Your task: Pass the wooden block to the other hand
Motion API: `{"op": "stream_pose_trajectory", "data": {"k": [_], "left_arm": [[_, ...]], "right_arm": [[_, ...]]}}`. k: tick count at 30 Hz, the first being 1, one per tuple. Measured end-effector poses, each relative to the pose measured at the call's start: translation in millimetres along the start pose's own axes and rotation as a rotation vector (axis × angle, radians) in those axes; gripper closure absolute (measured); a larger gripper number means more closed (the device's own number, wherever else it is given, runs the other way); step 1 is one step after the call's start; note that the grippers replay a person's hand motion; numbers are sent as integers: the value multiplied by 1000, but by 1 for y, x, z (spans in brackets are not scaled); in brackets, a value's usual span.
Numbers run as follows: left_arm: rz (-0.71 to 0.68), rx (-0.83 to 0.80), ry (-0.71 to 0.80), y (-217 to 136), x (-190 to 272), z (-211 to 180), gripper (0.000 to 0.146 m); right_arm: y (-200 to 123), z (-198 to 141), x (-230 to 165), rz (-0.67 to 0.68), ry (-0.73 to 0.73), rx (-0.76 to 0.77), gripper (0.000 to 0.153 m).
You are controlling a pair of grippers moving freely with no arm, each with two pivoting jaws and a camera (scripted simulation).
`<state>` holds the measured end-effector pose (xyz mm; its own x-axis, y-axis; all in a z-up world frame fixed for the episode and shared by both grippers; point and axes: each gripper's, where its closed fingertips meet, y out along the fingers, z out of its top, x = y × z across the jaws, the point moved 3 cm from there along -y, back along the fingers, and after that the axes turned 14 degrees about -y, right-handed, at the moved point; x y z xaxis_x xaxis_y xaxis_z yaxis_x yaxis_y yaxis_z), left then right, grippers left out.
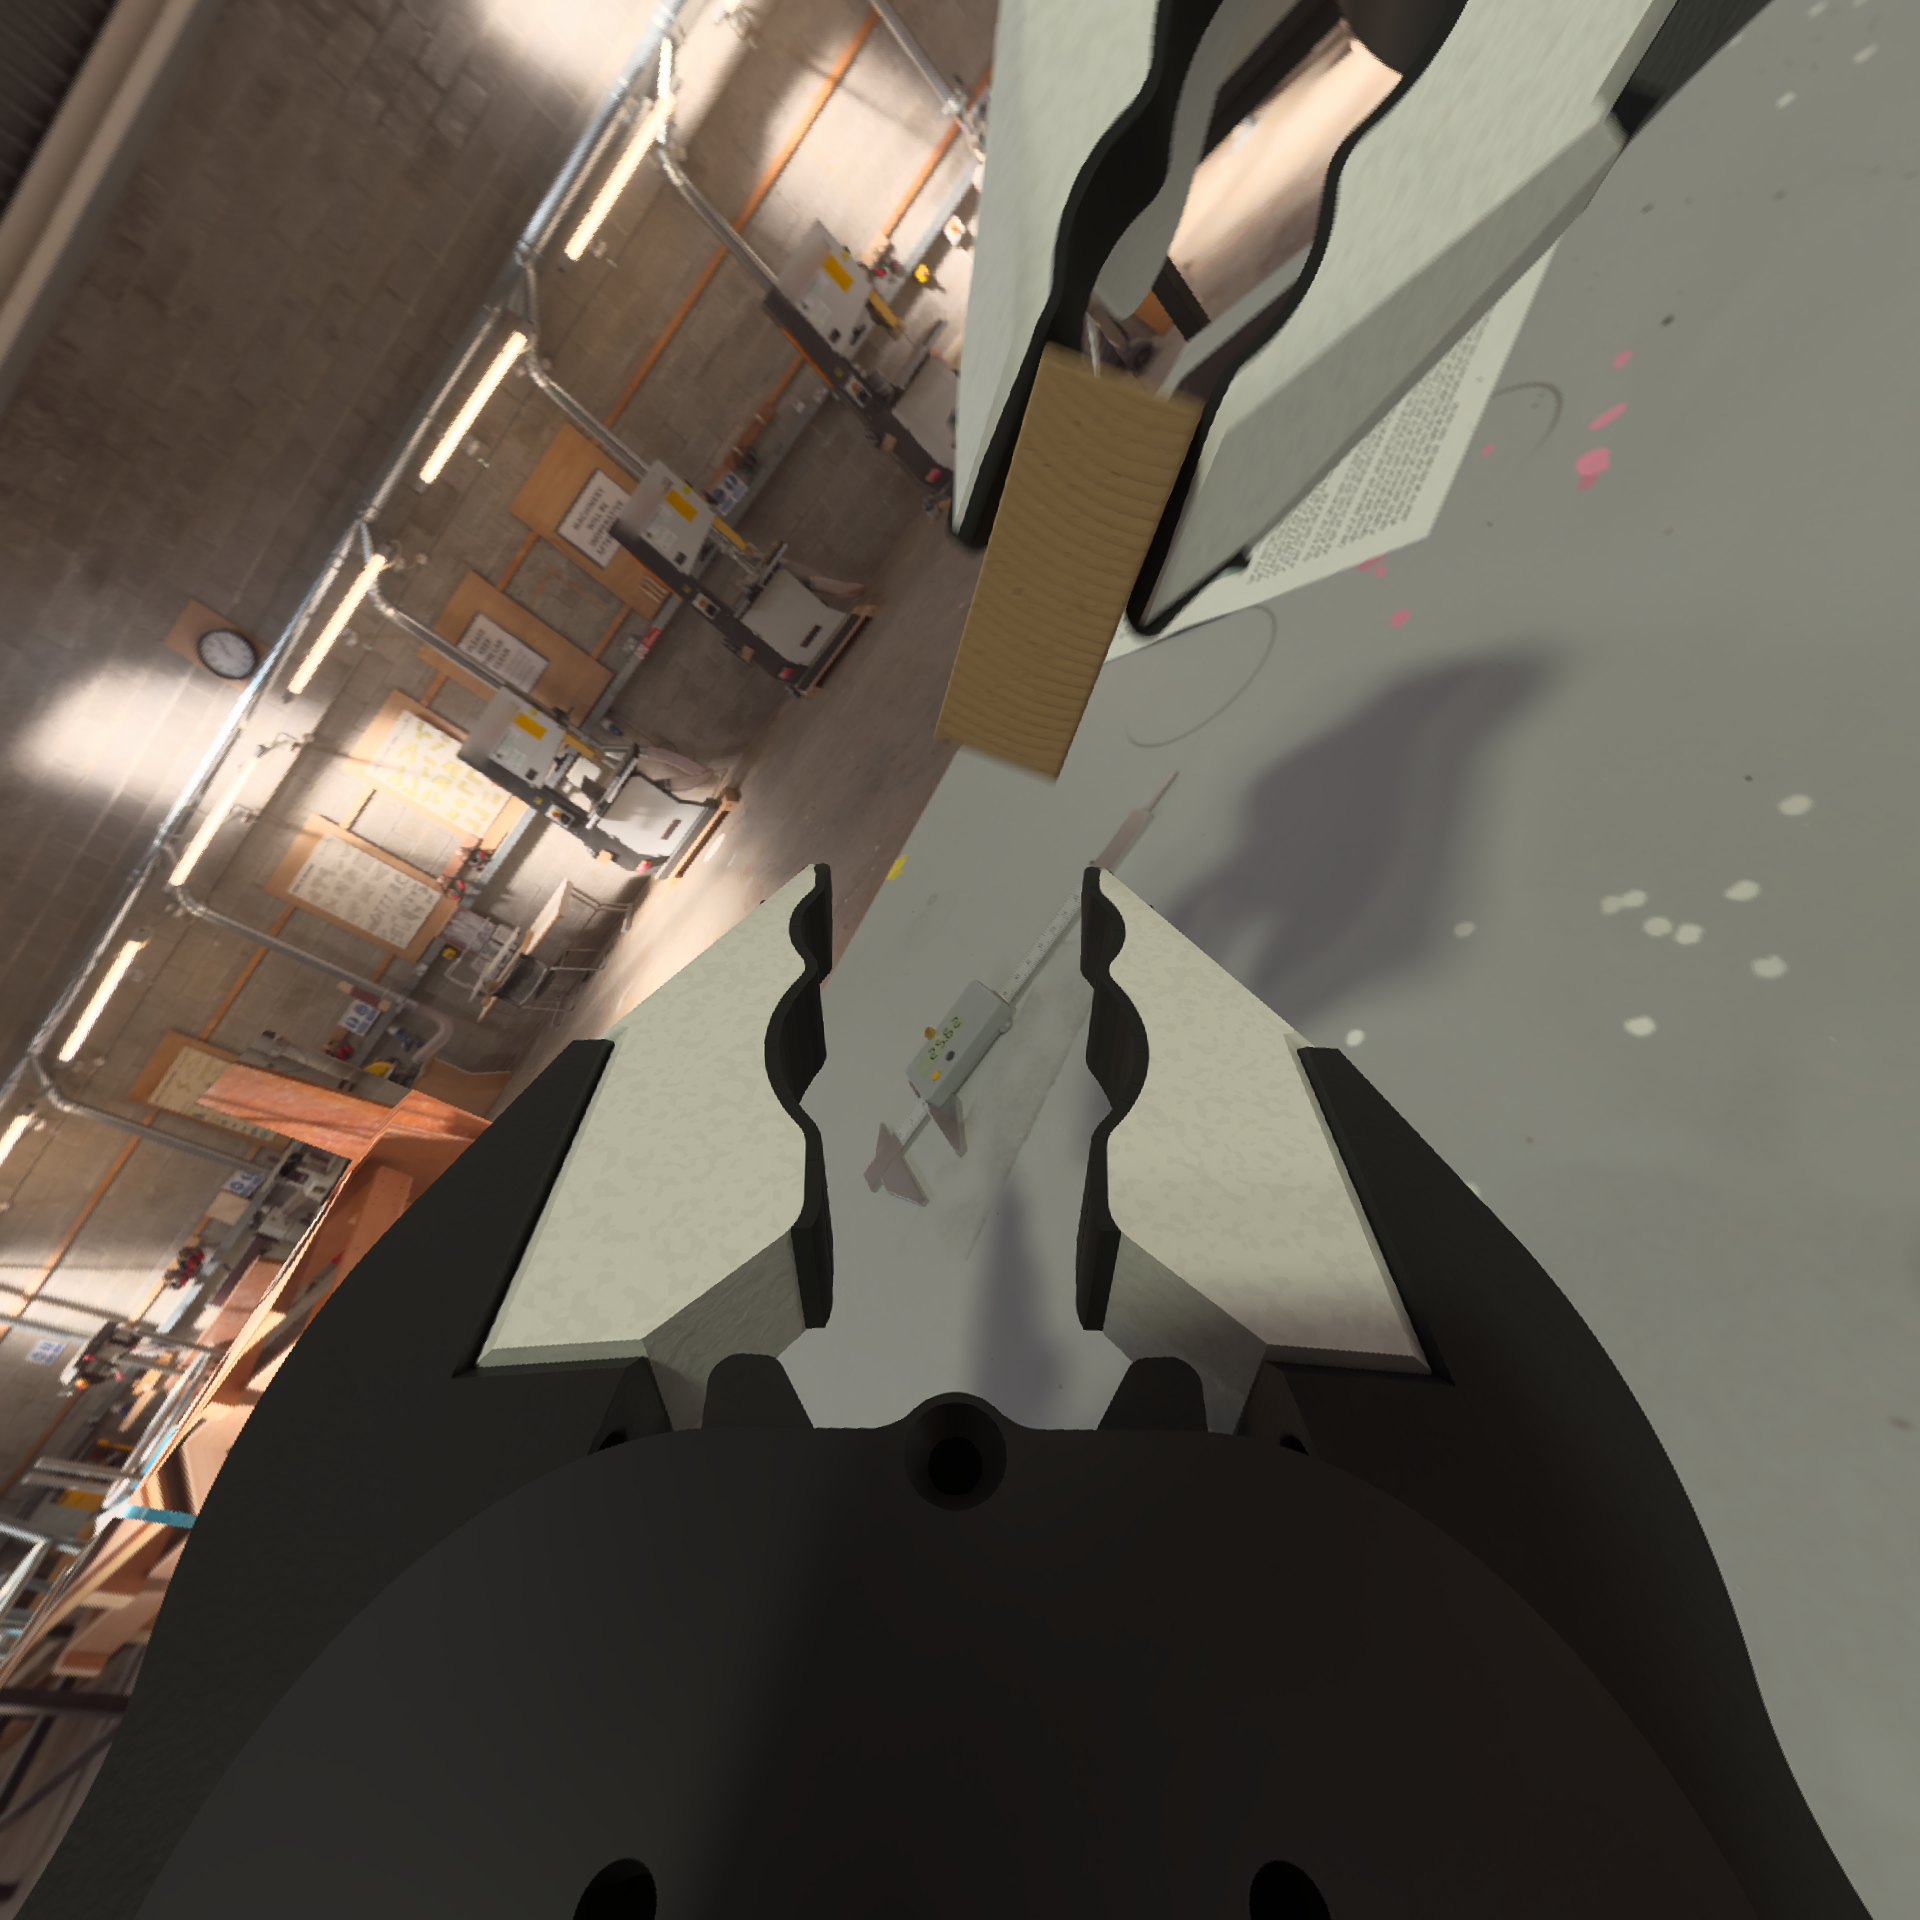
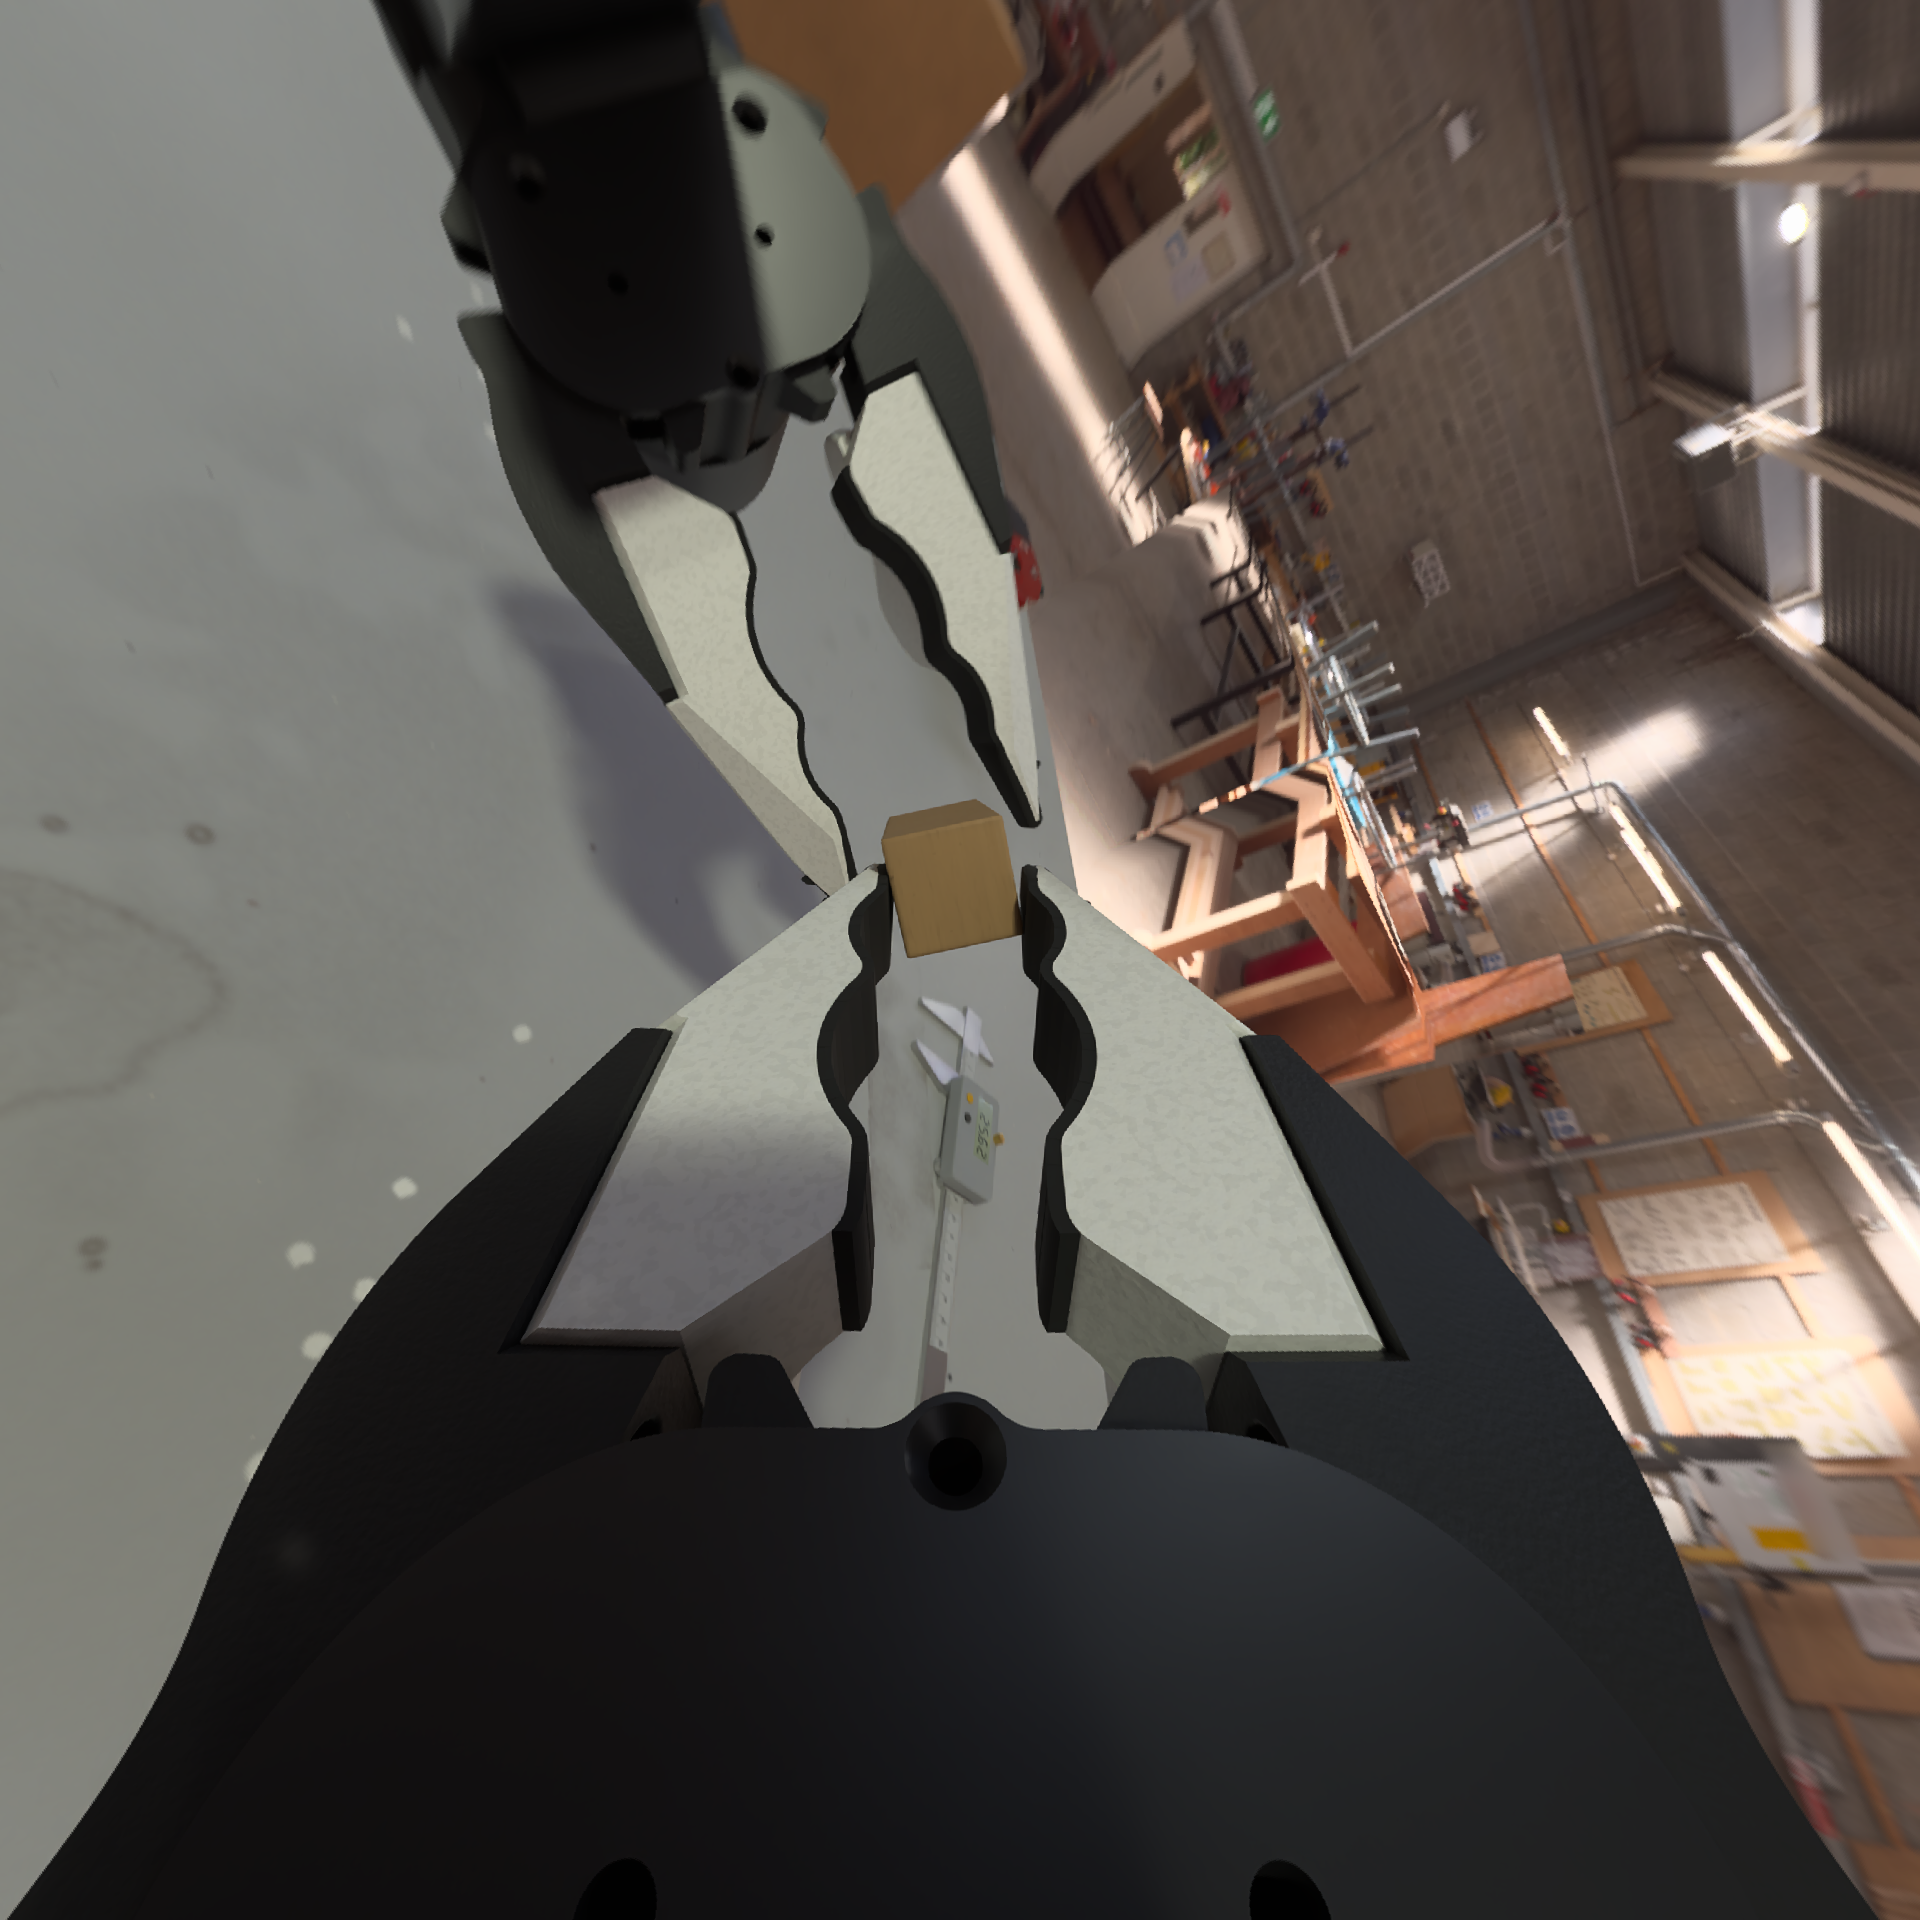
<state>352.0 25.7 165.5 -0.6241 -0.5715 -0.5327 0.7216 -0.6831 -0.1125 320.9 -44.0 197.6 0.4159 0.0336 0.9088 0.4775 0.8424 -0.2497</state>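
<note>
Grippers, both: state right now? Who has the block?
Left gripper: open, empty, fingertips short of the wooden block.
Right gripper: closed on the wooden block, gripping it at the fingertips.

Wooden block [image 1: 1070,566] between right gripper [image 1: 1081,561] fingers [image 1: 1013,416]

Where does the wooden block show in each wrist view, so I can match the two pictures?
Left wrist view: the block is upper centre, held between the right gripper's fingertips, ahead of the open left gripper.
Right wrist view: the block is at centre, clamped at the right gripper's own tips.
Shared landmark: the caliper on the table below.
</note>
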Motion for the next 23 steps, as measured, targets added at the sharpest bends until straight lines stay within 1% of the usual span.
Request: {"op": "stream_pose_trajectory", "data": {"k": [5, 10, 14, 18, 23], "left_arm": [[42, 30, -21, -5, -11, 4, 99], [25, 50, -72, -8, -12, 7, 99], [29, 59, -70, -8, -12, 8, 99], [7, 84, -91, -8, -10, 11, 106], [-35, 108, -130, -10, -6, 15, 117]], "right_arm": [[-27, 4, 20, -60, 120, 164, 128], [-60, 0, 44, -142, 272, 351, 128], [-79, -2, 55, -173, 352, 471, 128], [-83, 2, 59, -195, 388, 546, 128], [-75, 16, 55, -137, 437, 664, 128]]}}
